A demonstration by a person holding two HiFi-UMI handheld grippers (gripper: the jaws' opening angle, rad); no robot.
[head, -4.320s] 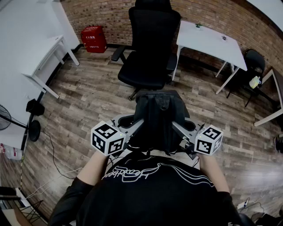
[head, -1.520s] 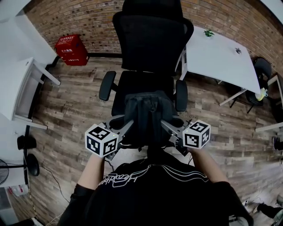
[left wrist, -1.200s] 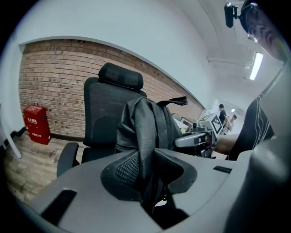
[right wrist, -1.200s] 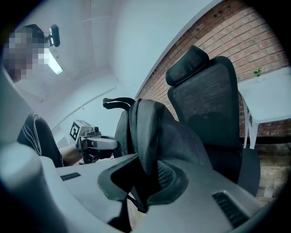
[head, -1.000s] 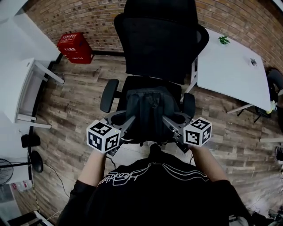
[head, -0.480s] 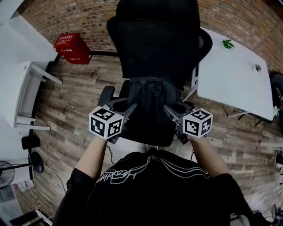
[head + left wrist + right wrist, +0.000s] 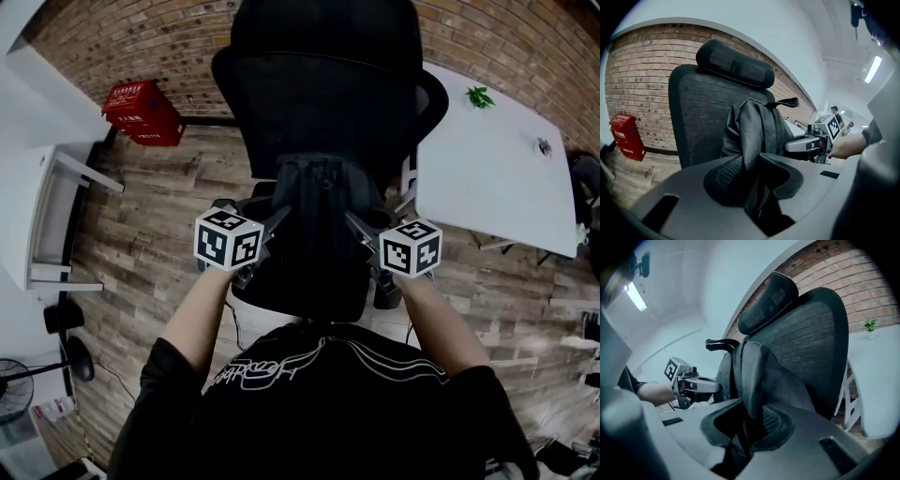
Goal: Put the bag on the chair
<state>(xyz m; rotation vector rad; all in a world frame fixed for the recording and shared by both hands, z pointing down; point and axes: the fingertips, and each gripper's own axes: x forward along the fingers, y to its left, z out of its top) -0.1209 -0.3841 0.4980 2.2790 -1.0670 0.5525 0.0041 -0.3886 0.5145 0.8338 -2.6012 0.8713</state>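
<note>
A black bag (image 7: pixel 317 217) hangs between my two grippers, right in front of the backrest of a black mesh office chair (image 7: pixel 323 84). My left gripper (image 7: pixel 277 221) is shut on the bag's left side; in the left gripper view the fabric (image 7: pixel 752 136) is pinched between the pads. My right gripper (image 7: pixel 354 225) is shut on the bag's right side, and the right gripper view shows a fold of the bag (image 7: pixel 751 380) clamped the same way. The chair's seat is hidden under the bag. The headrest (image 7: pixel 736 63) rises behind the bag.
A white table (image 7: pixel 492 159) with a small plant (image 7: pixel 480 96) stands right of the chair. A red case (image 7: pixel 142 112) sits by the brick wall at the left. Another white desk (image 7: pixel 37 178) lines the left edge. Wood floor surrounds the chair.
The chair has come closer and now fills the top of the head view. Both grippers have carried the bag forward, from short of the seat to over it, near the backrest.
</note>
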